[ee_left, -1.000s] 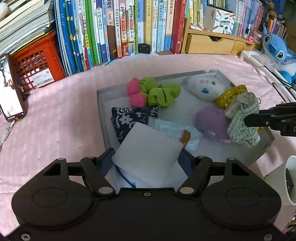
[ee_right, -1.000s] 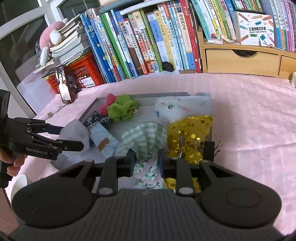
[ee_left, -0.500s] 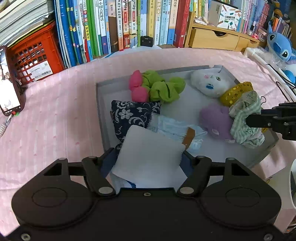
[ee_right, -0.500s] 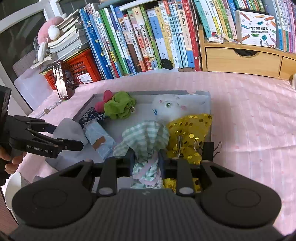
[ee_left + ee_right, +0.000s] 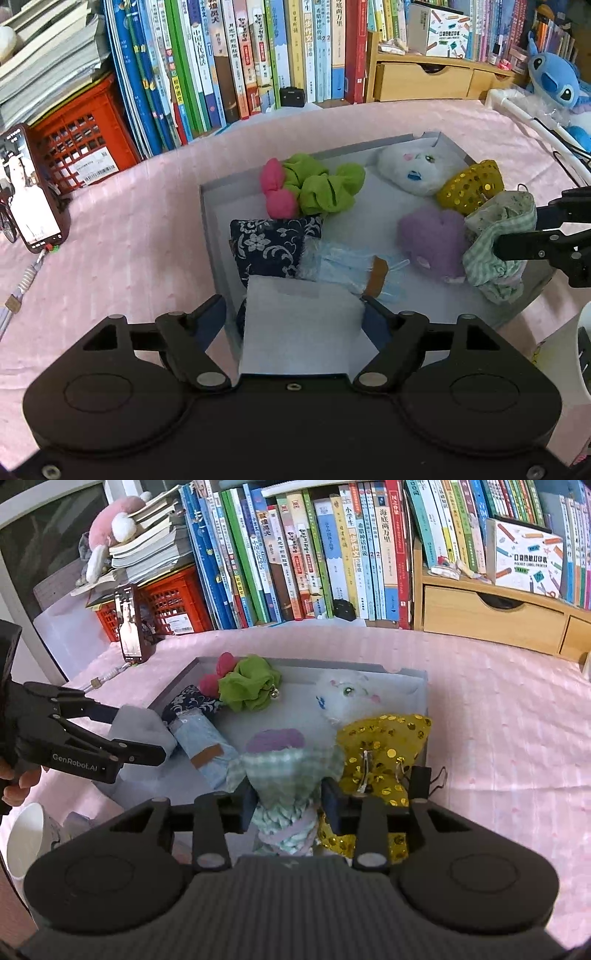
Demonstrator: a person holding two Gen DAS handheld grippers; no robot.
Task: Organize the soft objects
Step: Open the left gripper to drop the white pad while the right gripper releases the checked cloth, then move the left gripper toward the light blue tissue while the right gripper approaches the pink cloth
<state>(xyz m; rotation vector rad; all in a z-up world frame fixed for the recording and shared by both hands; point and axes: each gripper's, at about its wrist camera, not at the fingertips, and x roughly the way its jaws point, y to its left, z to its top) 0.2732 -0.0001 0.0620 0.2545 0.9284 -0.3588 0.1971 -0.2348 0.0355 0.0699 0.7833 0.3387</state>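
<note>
A grey tray (image 5: pixel 212 229) on the pink cloth holds a green and pink scrunchie (image 5: pixel 314 188), a white plush face (image 5: pixel 413 171), a purple plush (image 5: pixel 432 238), a dark floral pouch (image 5: pixel 273 245), a pale blue packet (image 5: pixel 343 267) and a yellow sequin cloth (image 5: pixel 469 188). My left gripper (image 5: pixel 295 317) is shut on a white foam pad (image 5: pixel 299 332) over the tray's near left corner. My right gripper (image 5: pixel 290 805) is shut on a green checked cloth (image 5: pixel 286 775) over the tray's right side; this cloth also shows in the left wrist view (image 5: pixel 498 243).
Books (image 5: pixel 236 62) line the back, with a red crate (image 5: pixel 79 144) and a phone (image 5: pixel 31 188) at left, wooden drawers (image 5: pixel 491 616) and a blue plush (image 5: pixel 557 81) at right. A white cup (image 5: pixel 27 842) stands near the tray's front corner.
Both grippers have drawn back and lifted a little over the tray, each still holding its item. The things in the tray have not moved.
</note>
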